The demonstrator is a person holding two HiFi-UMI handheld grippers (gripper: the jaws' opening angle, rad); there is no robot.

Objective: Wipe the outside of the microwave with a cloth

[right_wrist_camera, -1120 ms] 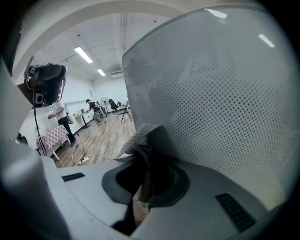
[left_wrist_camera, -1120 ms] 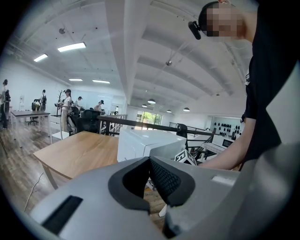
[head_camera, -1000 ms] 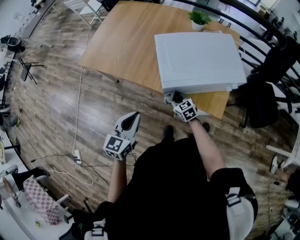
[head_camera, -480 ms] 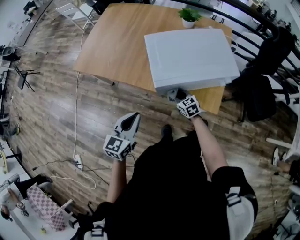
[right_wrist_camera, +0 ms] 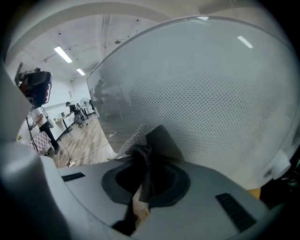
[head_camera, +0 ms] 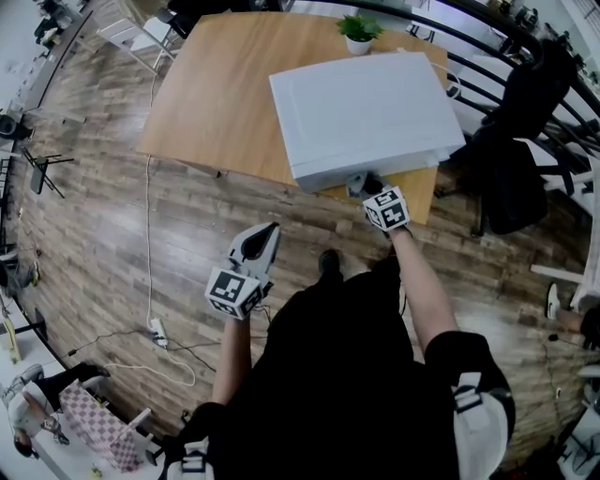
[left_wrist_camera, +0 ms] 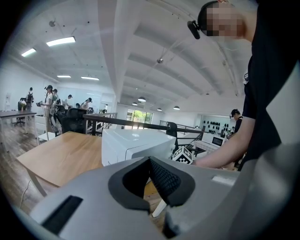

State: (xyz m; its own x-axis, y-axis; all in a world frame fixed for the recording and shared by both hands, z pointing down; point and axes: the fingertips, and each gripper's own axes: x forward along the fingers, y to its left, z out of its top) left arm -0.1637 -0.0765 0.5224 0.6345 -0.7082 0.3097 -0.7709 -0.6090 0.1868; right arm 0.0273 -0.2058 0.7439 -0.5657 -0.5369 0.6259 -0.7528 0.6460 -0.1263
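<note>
Across the upper middle of the head view, the wooden table (head_camera: 225,89) carries the white microwave (head_camera: 361,103) on its right part, with a small potted plant (head_camera: 357,28) behind it. At the microwave's front, the right gripper (head_camera: 366,185) pinches a grey cloth (right_wrist_camera: 136,140) against the dotted door window. Lower left, the left gripper (head_camera: 262,239) hangs above the wooden floor (head_camera: 103,234), jaws pressed together tip to tip.

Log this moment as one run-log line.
right gripper: shut on cloth | cloth: against microwave front | left gripper: shut, empty, away from microwave
</note>
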